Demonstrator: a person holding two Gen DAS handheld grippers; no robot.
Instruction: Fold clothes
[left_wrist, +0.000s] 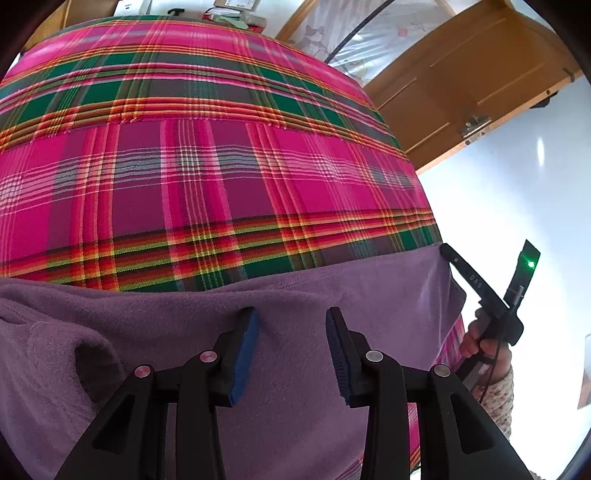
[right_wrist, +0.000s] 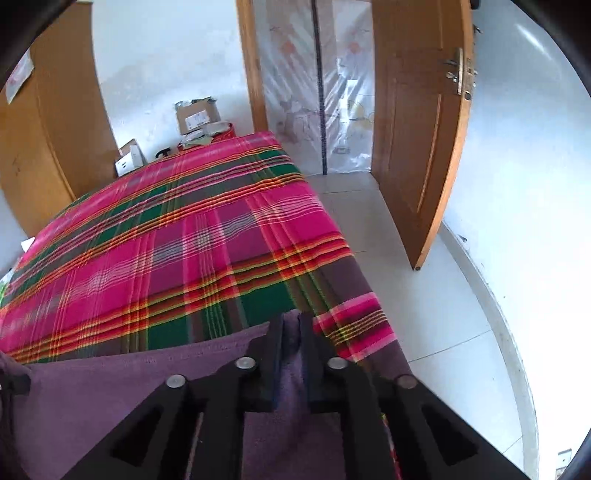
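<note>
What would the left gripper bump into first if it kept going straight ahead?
Probably the soft purple fleece garment lying right under the open left gripper; beyond its edge lies the pink and green plaid cloth. Depth is hard to judge.

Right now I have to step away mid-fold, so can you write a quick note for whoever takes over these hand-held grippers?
Right hand-held gripper: shut on a corner of the purple garment.
Left hand-held gripper: open, jaws apart over the garment, gripping nothing.
Garment lies at the near edge of the plaid-covered bed, bunched on the left.
Done: one corner gripped. Left: grip with the left, then fold.
</note>
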